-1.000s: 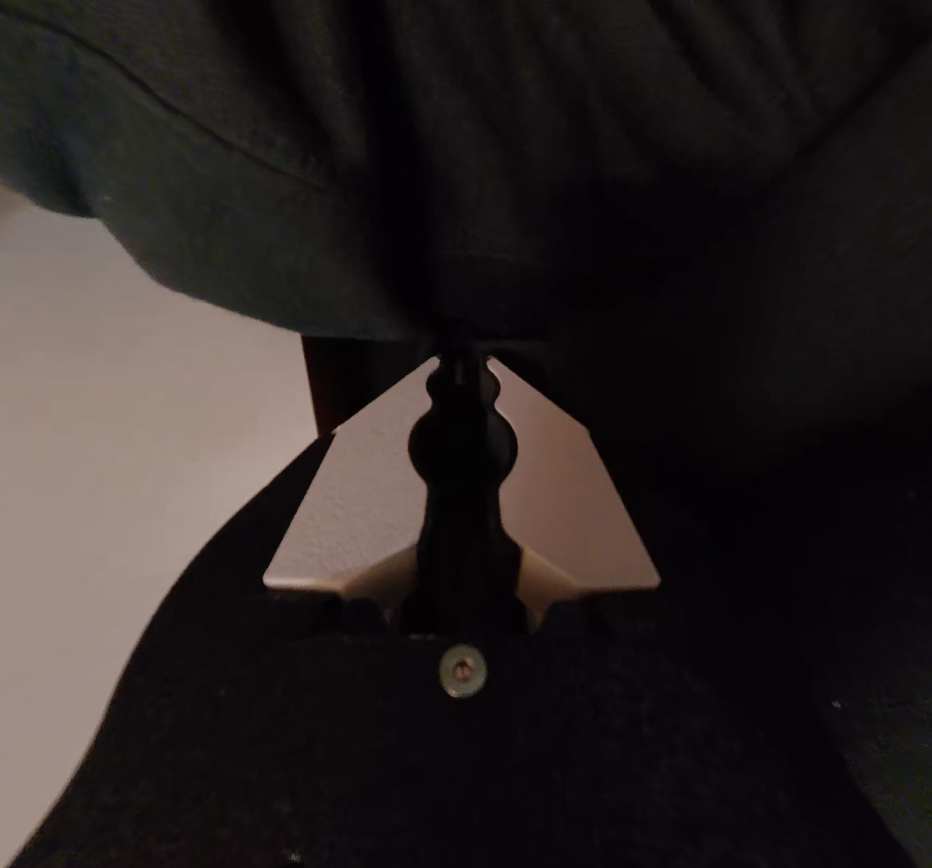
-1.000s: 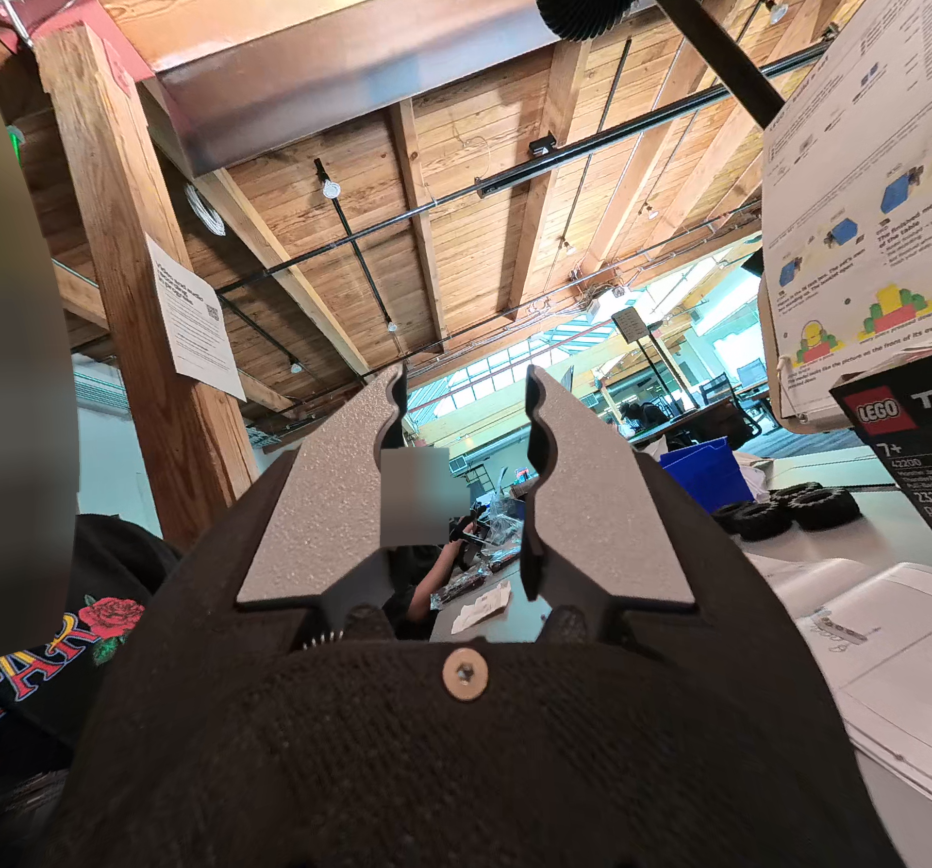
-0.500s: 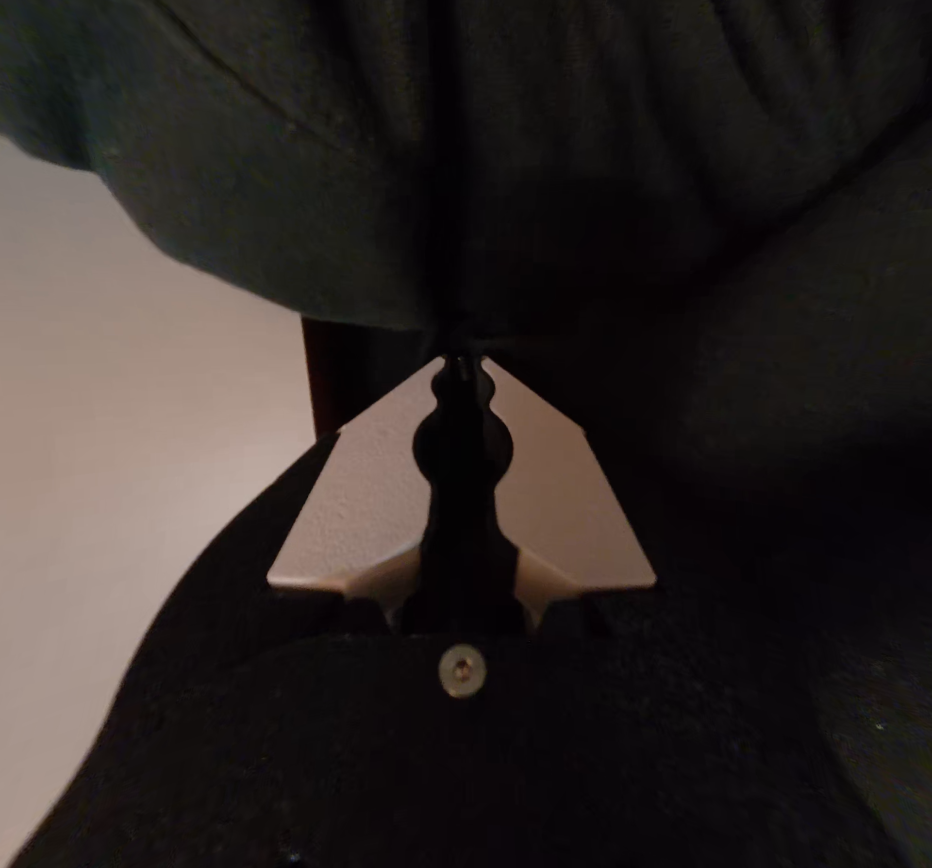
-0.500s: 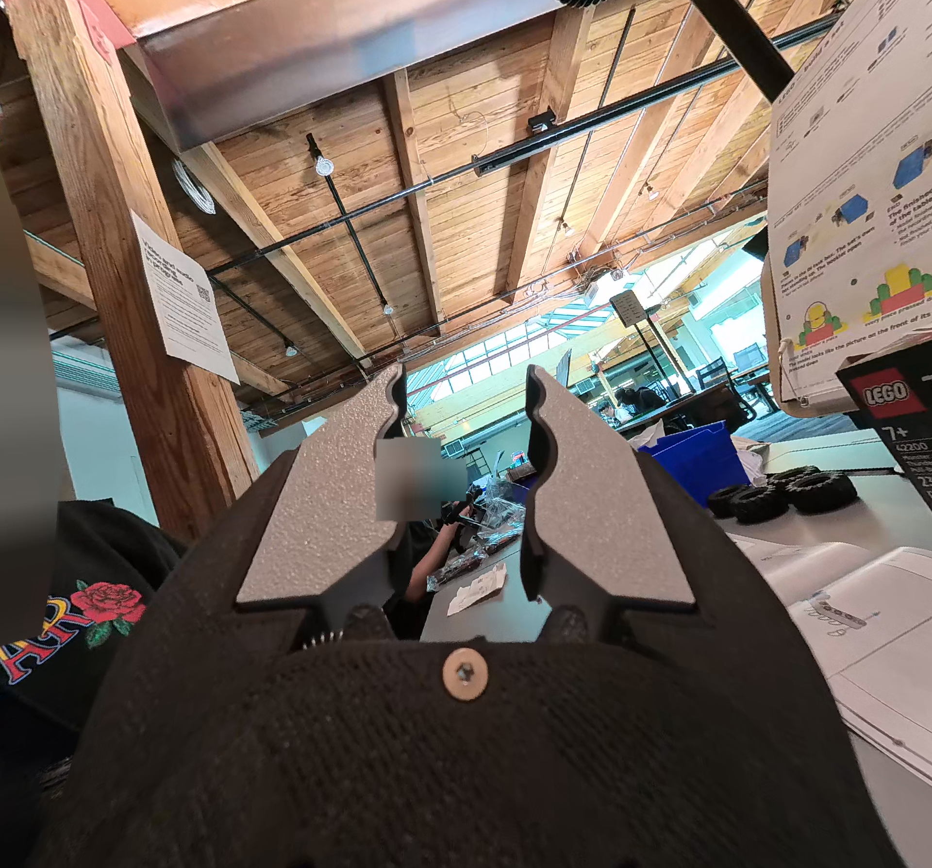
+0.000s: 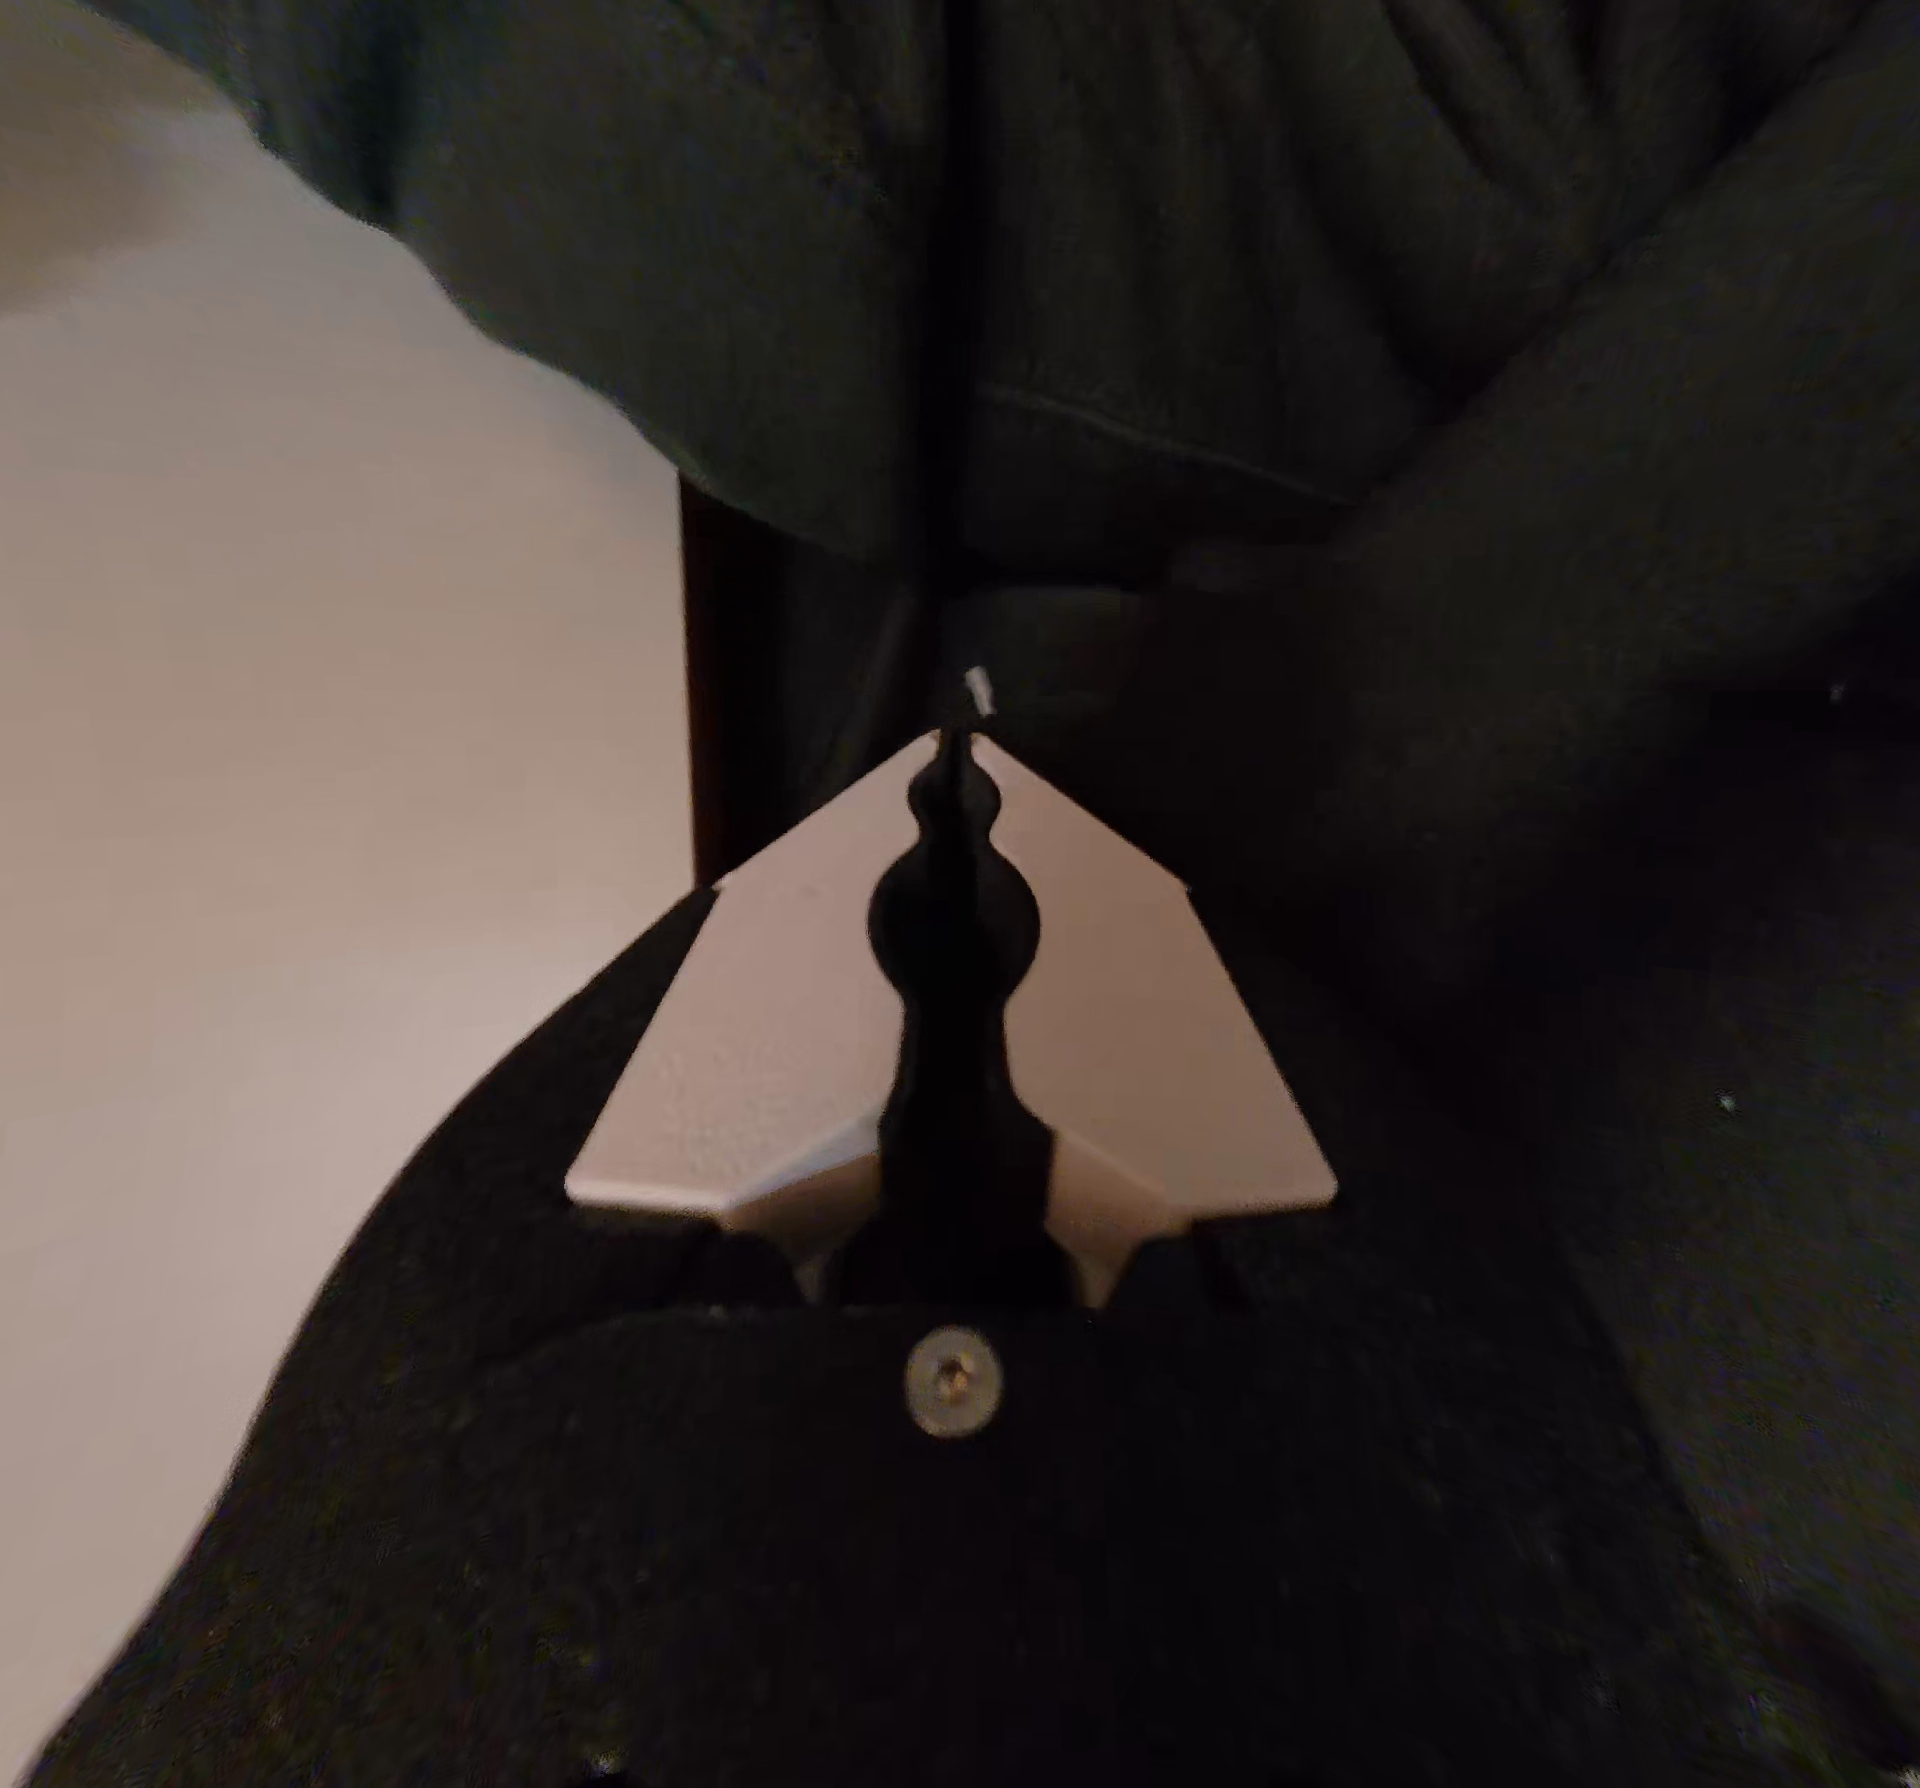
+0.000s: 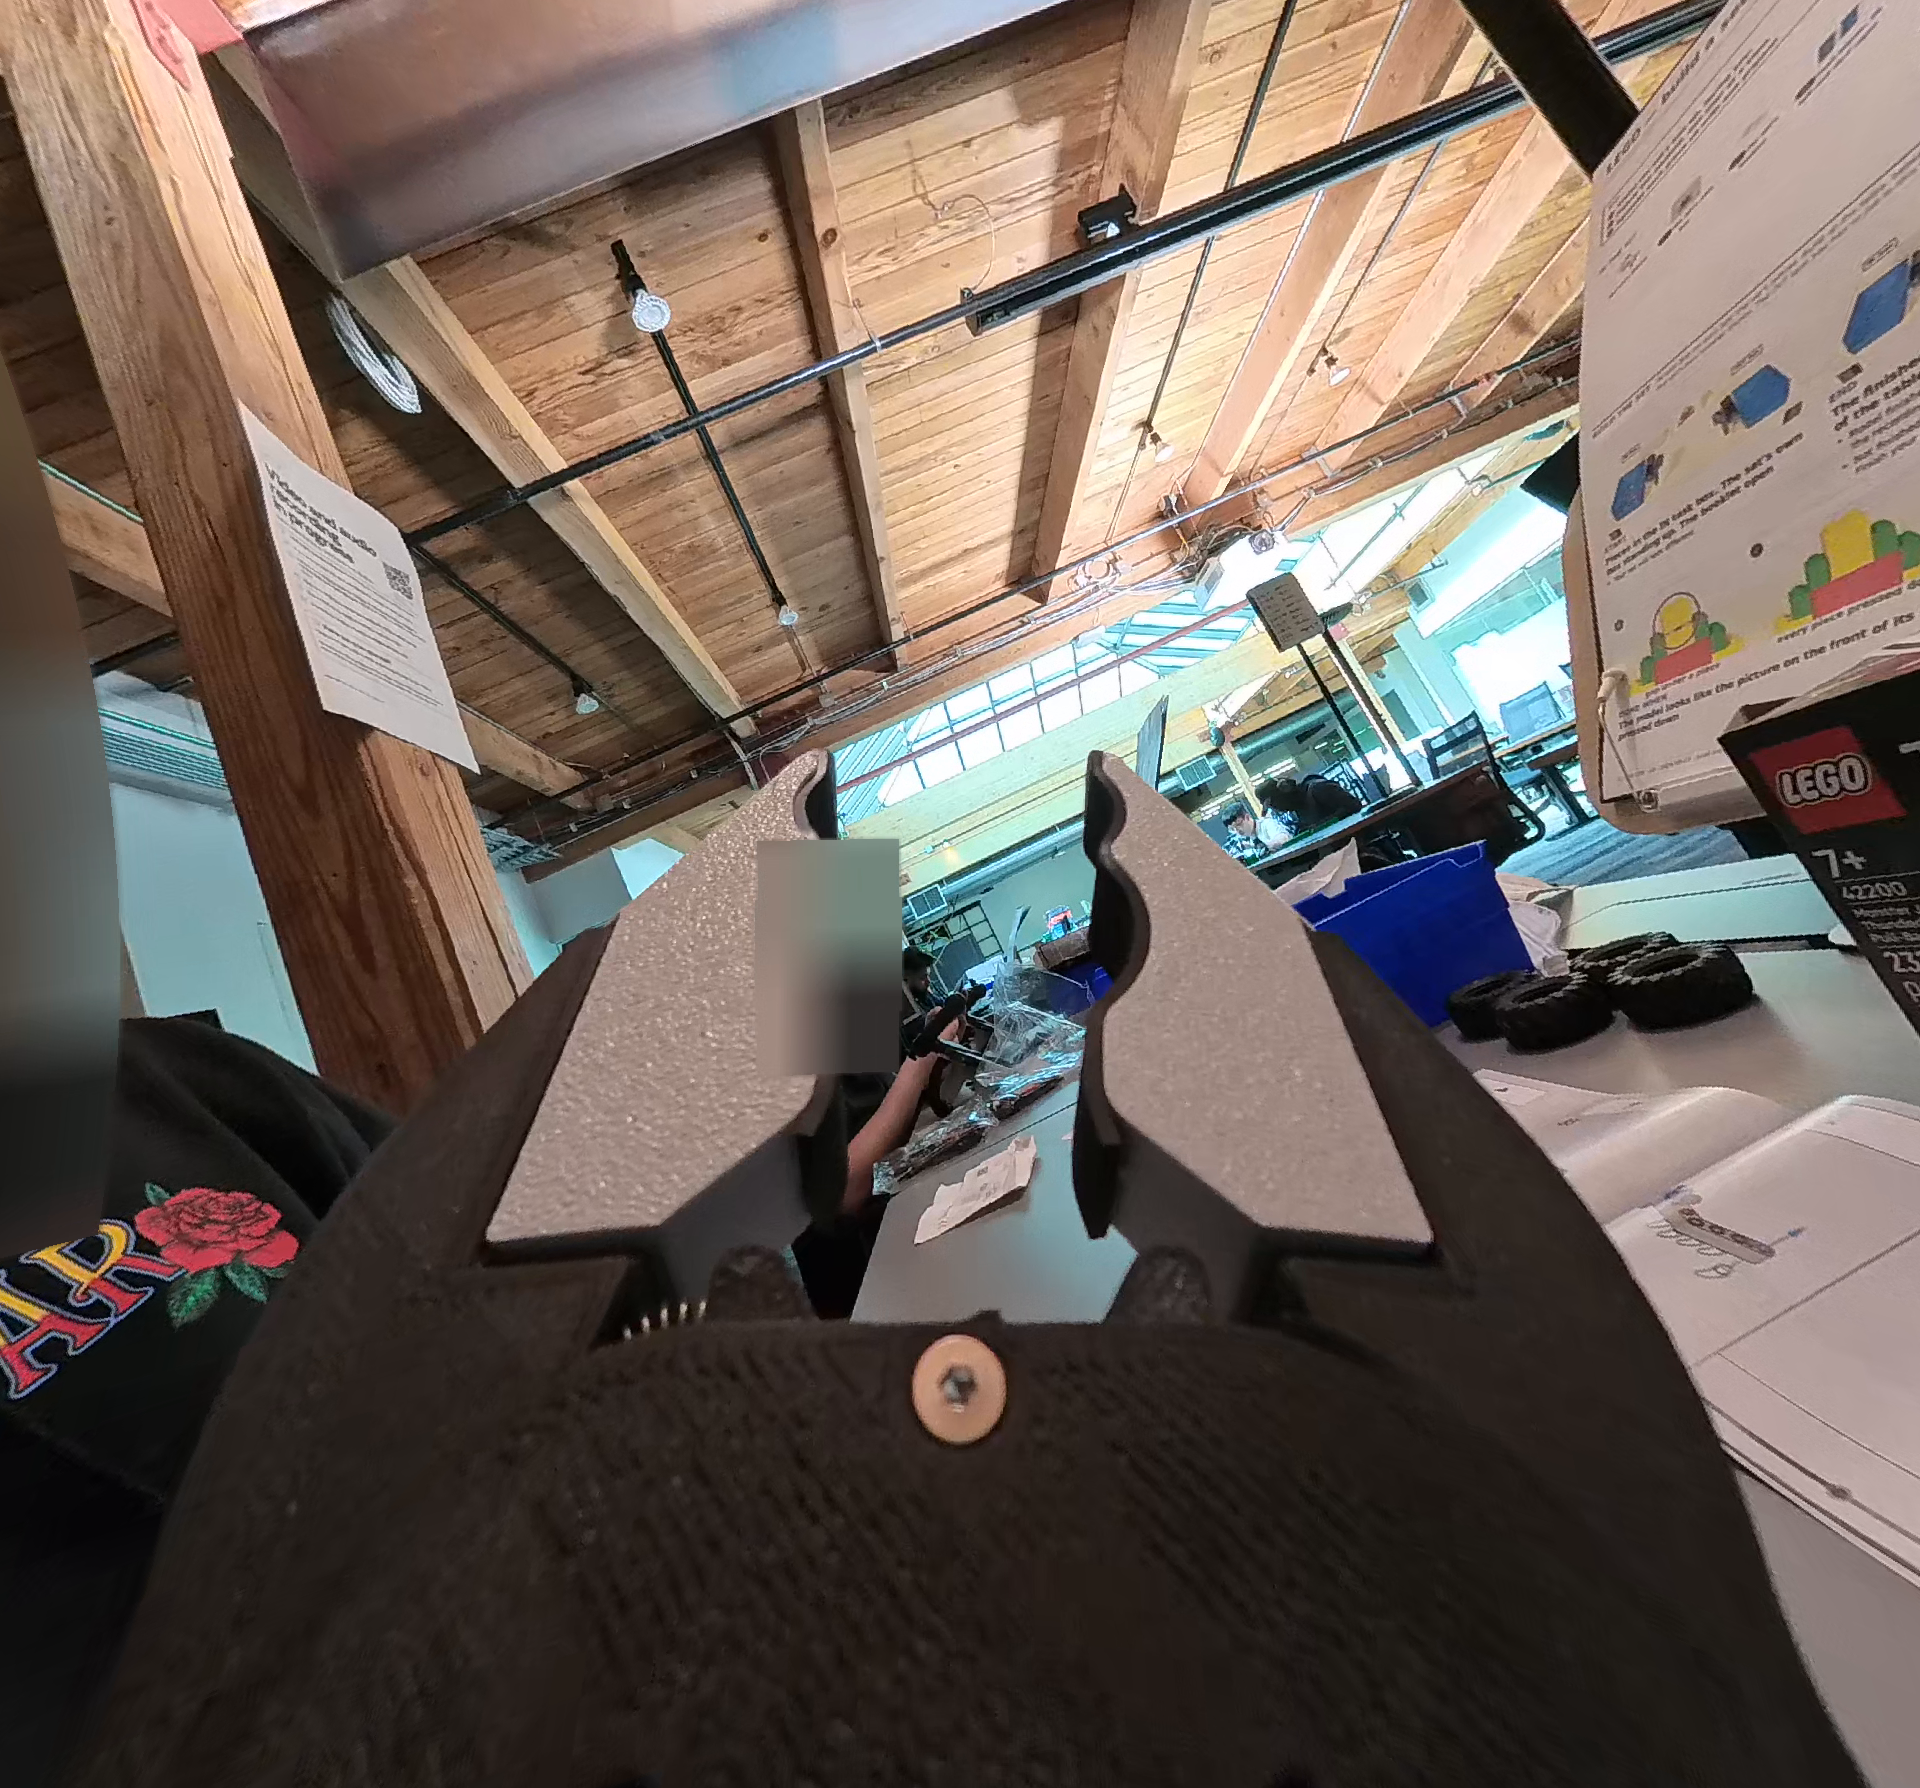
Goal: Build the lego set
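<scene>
My left gripper is shut and points at a person's dark green clothing close in front. A tiny pale bit shows just past its tips; I cannot tell if it is held. My right gripper is open and empty, tilted up toward the wooden ceiling. In the right wrist view several black tyres lie on the white table at the right. A black Lego box stands beside them. An open instruction booklet lies nearer.
A blue bin stands behind the tyres. A printed guide sheet hangs at the upper right. A wooden post stands at the left. A person works at a far table with plastic bags. A pale surface lies left of the left gripper.
The left wrist view has shifted against the dark clothing, and the tiny pale bit now shows at the tips. The right gripper has tilted slightly down and stays open.
</scene>
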